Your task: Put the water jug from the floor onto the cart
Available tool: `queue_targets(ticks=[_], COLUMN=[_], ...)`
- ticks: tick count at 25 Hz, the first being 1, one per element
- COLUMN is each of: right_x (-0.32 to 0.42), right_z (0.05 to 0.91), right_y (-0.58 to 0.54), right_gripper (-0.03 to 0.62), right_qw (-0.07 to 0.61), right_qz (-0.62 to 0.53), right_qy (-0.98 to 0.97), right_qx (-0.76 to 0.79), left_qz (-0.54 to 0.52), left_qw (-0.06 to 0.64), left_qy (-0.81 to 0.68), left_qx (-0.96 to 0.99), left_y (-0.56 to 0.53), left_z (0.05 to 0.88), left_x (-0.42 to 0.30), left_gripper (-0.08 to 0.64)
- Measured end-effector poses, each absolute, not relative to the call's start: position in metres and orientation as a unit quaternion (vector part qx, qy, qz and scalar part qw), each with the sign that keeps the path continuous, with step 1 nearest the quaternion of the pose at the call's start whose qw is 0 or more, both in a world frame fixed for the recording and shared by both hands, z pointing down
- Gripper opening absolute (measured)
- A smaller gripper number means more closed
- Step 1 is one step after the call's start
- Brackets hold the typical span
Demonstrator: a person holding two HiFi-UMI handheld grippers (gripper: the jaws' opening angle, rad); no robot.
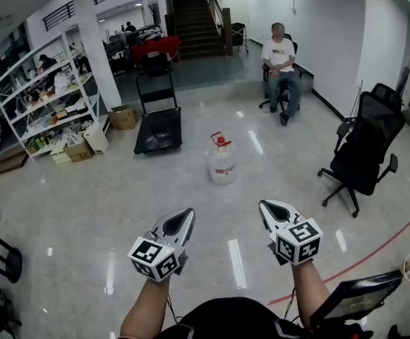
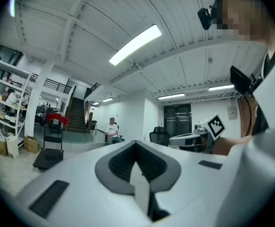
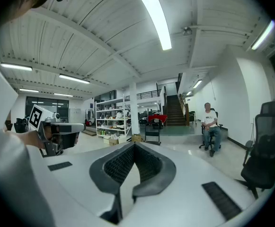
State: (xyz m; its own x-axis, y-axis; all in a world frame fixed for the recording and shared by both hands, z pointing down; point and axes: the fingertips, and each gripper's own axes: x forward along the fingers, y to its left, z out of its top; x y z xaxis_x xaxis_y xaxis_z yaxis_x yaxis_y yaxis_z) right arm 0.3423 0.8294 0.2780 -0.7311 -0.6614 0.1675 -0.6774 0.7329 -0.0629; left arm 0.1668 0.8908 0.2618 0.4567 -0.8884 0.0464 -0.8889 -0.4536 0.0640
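glossy grey floor (image 1: 70, 210) stretched across an open workshop. the water jug (image 1: 222, 162), red-capped, stood upright on it, near the black cart (image 1: 158, 129) and well apart from both grippers. the left gripper (image 1: 182, 217) and right gripper (image 1: 269, 209) had their jaws pressed together, empty.

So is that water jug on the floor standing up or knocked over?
Upright. The water jug stands on its base, red cap on top, apart from the cart.
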Motion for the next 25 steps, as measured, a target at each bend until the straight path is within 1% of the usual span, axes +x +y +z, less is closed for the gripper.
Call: queue_targets(ticks=[15, 22, 25], right_x=[0.344, 0.333, 0.331], right_z=[0.275, 0.27, 0.272], right_y=[0.831, 0.83, 0.83], right_gripper=[0.002, 0.002, 0.002], right_qw=[0.067, 0.052, 0.059], right_qz=[0.055, 0.058, 0.055], right_qy=[-0.926, -0.926, -0.924], right_qx=[0.367, 0.369, 0.374], left_qz=[0.009, 0.011, 0.008], left_qw=[0.037, 0.04, 0.043], left_qy=[-0.533, -0.535, -0.537], left_qx=[0.845, 0.844, 0.843], left_y=[0.897, 0.899, 0.9], left_z=[0.26, 0.263, 0.265], left_x=[0.163, 0.153, 0.149], left_gripper=[-0.008, -0.008, -0.008])
